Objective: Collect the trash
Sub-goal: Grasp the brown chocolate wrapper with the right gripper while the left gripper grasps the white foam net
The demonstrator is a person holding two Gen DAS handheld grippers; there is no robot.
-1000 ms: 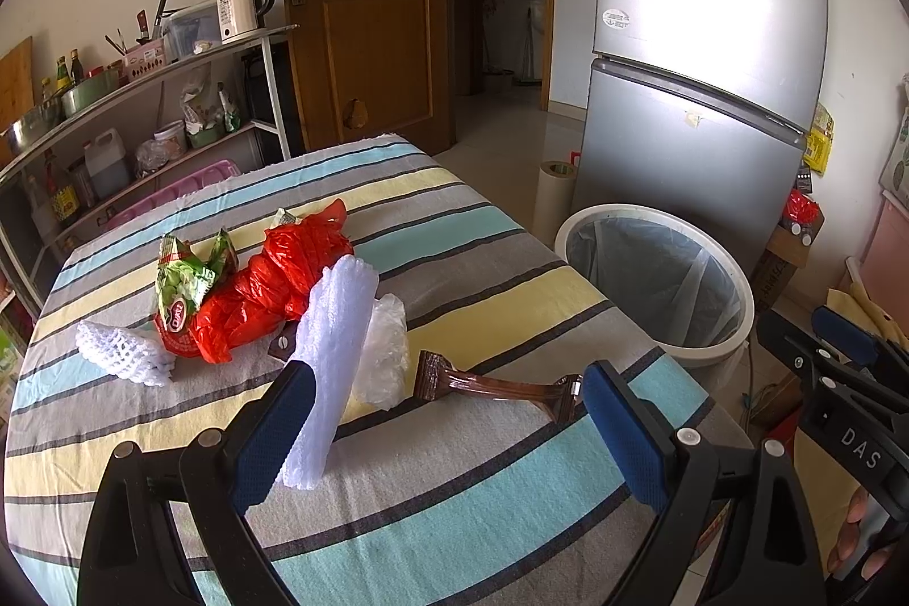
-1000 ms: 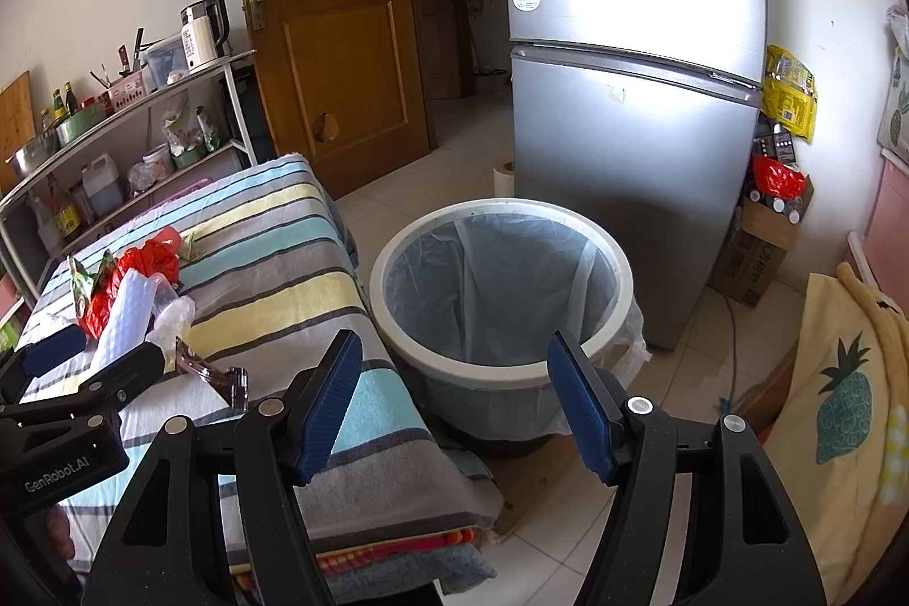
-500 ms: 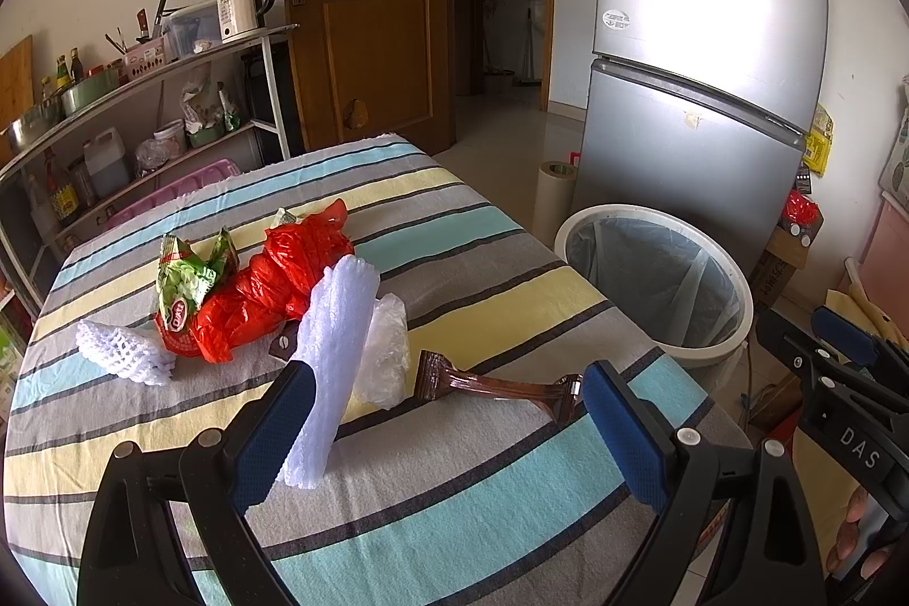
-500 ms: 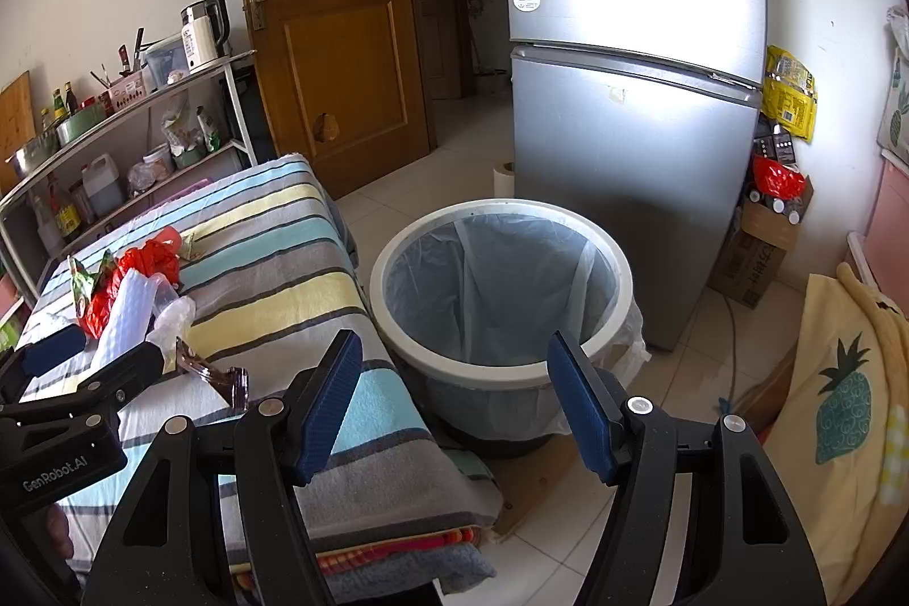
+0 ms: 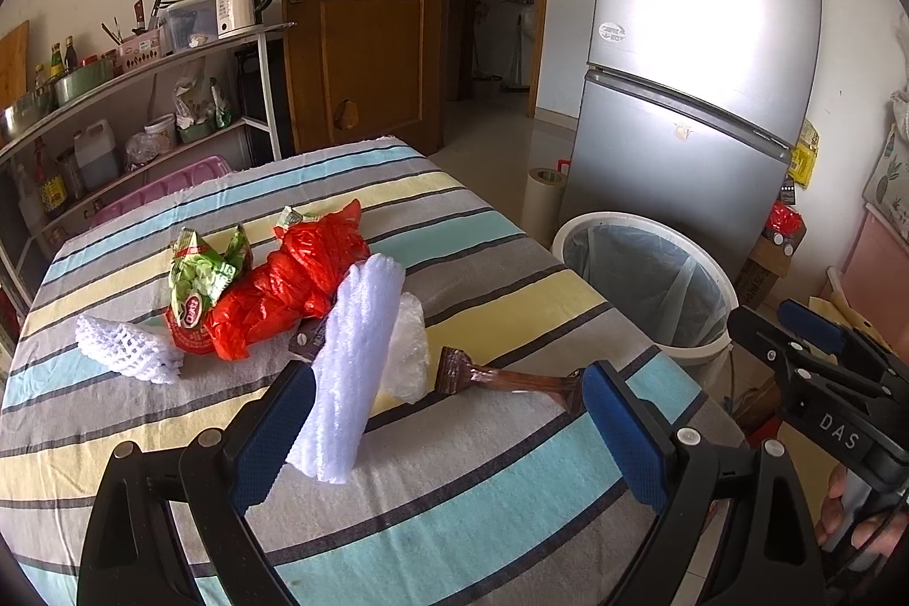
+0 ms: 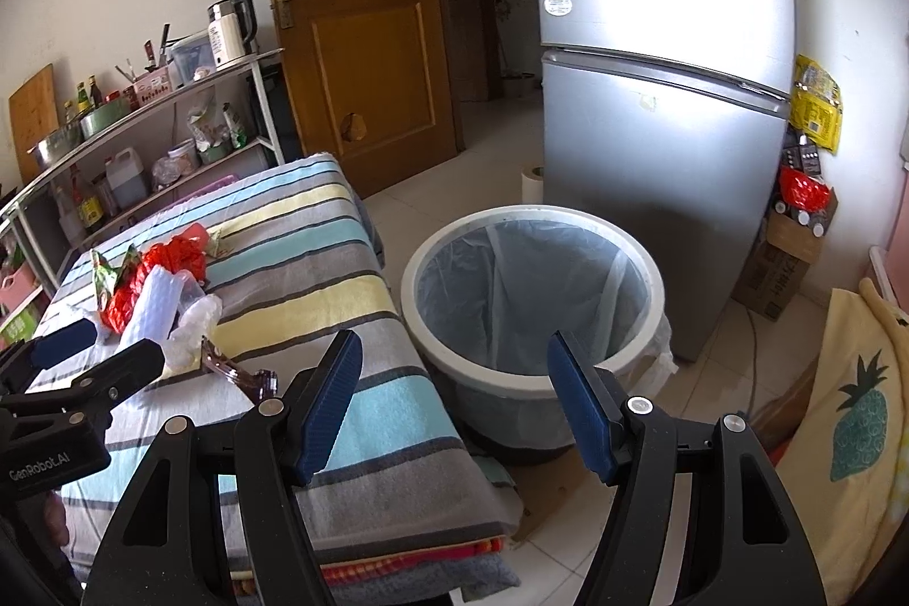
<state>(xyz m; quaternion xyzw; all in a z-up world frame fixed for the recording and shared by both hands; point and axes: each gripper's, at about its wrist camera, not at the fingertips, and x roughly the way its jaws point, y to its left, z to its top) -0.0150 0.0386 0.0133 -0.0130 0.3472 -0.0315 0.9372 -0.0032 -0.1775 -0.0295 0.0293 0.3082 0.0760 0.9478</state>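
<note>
The trash lies in a cluster on the striped tabletop (image 5: 488, 504); at far left a white foam net (image 5: 122, 350), feather-light and springy, best pinched mid-body; next a green snack wrapper (image 5: 199, 276), crinkly and slick, touching a red plastic bag (image 5: 284, 288), soft and shapeless, so take a bunched fold; nearer, a white foam sheet roll (image 5: 352, 367) beside a clear plastic bag (image 5: 409, 350), both light and compressible; then a brown wrapper (image 5: 505, 379), thin and slippery. The left tongs (image 5: 449, 435) stand wide apart, empty, above the near edge; the right tongs (image 6: 454, 407), also apart and empty, face the lined trash bin (image 6: 528, 220) on the floor at right.
</note>
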